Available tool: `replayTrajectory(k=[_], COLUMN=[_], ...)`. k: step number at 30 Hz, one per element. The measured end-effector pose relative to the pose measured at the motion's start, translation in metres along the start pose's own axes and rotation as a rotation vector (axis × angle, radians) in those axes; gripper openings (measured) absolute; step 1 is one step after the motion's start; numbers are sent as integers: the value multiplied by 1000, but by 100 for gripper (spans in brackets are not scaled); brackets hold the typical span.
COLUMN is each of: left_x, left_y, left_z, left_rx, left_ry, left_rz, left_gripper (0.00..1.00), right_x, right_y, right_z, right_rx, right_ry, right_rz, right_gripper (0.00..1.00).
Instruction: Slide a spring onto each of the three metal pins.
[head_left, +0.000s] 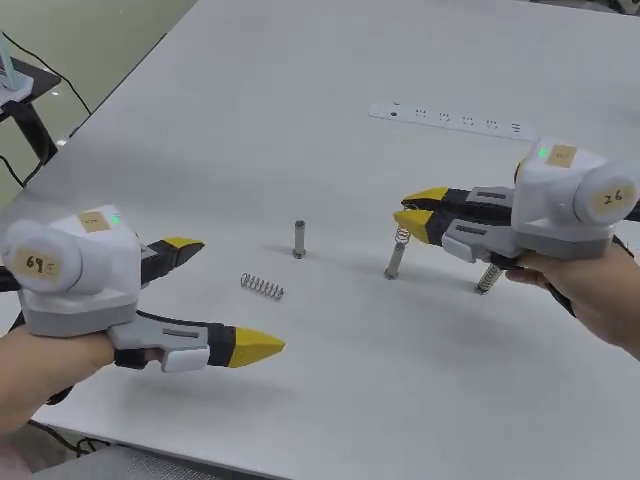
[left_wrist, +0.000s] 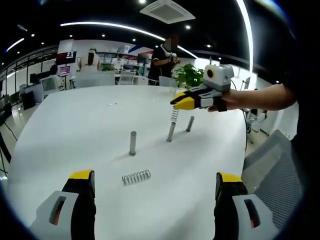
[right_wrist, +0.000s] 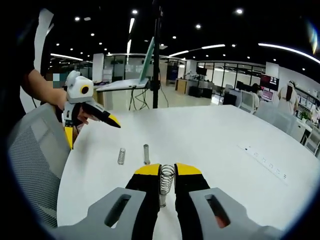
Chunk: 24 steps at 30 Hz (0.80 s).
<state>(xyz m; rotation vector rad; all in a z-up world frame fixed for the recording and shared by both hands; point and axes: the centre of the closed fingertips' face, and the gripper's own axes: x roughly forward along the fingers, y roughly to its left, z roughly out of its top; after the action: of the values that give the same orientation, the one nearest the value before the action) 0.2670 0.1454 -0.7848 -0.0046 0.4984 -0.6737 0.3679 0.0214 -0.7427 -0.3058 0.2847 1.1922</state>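
Right gripper (right_wrist: 167, 170) clenched on spring (right_wrist: 167, 179) atop middle pin (head_left: 395, 262) | left gripper (left_wrist: 155, 176) released | keep spring coaxial, then lower gently

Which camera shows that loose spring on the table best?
The left gripper view: the loose spring lies close ahead, coils distinct. The head view shows it smaller, near the bare pin; the right gripper view shows it small and distant.

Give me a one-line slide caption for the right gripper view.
Right gripper holds a spring on a pin; bare pin and loose spring sit beyond.
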Motion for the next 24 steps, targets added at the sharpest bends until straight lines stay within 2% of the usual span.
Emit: replayTrajectory(k=[12, 18, 24], left_x=[-2, -1, -1], left_y=[0, -1, 0], left_z=[-2, -2, -3], left_rx=[-8, -7, -7], left_ry=[2, 2, 3], left_rz=[3, -1, 1], left_gripper=[97, 97, 97], right_x=[4, 9, 13], right_y=[5, 3, 6], right_z=[-15, -27, -39], right_rx=[-3, -6, -19], right_ry=[34, 61, 99], right_rz=[8, -12, -11], right_gripper=[7, 8, 8])
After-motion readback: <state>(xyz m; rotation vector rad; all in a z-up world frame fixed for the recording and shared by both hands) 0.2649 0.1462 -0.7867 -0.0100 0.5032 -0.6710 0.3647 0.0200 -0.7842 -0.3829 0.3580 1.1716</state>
